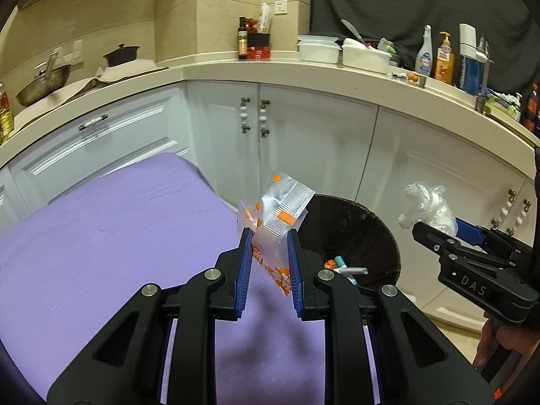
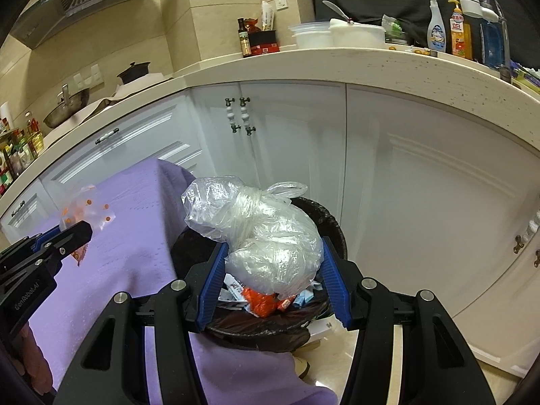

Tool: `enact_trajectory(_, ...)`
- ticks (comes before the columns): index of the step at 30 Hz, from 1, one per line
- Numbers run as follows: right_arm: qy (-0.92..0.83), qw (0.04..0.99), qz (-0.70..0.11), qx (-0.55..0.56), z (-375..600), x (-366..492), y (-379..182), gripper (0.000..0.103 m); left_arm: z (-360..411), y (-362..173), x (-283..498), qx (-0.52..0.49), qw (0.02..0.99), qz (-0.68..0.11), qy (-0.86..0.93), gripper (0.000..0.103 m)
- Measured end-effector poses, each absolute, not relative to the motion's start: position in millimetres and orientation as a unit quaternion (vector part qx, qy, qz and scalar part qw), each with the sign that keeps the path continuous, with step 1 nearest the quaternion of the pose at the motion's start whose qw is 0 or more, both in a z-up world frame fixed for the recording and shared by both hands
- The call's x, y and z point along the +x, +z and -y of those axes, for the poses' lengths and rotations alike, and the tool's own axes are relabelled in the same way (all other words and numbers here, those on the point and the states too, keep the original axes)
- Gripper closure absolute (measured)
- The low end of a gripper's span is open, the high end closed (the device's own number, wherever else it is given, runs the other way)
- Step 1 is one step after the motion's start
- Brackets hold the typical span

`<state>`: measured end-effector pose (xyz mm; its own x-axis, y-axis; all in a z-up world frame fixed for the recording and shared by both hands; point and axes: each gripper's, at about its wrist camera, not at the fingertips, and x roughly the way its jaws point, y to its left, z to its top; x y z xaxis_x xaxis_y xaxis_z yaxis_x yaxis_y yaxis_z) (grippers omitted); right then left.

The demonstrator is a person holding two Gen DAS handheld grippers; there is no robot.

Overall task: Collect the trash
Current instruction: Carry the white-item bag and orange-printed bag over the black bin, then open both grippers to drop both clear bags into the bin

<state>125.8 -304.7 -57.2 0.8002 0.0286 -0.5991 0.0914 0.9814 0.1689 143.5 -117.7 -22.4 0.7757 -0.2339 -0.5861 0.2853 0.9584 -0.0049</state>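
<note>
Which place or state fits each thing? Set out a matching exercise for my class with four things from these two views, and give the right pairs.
Things:
1. orange-dotted wrapper
2. knotted clear plastic bag
3. black trash bin
4. dark oil bottle

Places or states:
A. stands on the countertop
B. held in the right gripper
C. holds scraps, beside the purple-covered table
D. held in the left gripper

Pairs: 1-D, 2-B, 3-C, 4-A
</note>
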Motion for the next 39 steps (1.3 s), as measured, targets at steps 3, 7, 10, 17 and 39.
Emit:
enact_trajectory(3, -0.016, 0.944, -0.315, 0.095, 305.3, 128.1, -58.5, 0.049, 124.5, -23.0, 147.3, 0.045, 0.941, -0.302, -0.145, 0.083)
enact_trajectory(7, -0.016, 0.945, -0.313, 0.092, 305.5, 133.5, -59.6, 0.049, 130.2, -25.8, 154.1, 0.046, 0.941, -0.300, -0.148, 0.083)
enact_trajectory(10, -0.016, 0.945, -0.313, 0.091, 306.2, 138.0, -61.4, 0.049, 131.5, -28.7, 161.1, 0.046, 0.941, -0.302, -0.148, 0.083)
enact_trajectory(17, -0.016, 0.943, -0.319, 0.095, 309.5, 152.9, -68.7, 0.049, 139.4, -35.0, 176.0, 0.048, 0.939, -0.305, -0.149, 0.083)
enact_trajectory(39, -0.021, 0.937, -0.333, 0.101, 314.0, 190.7, -90.0, 0.049, 157.0, -61.2, 216.3, 0.053, 0.934, -0.321, -0.149, 0.082)
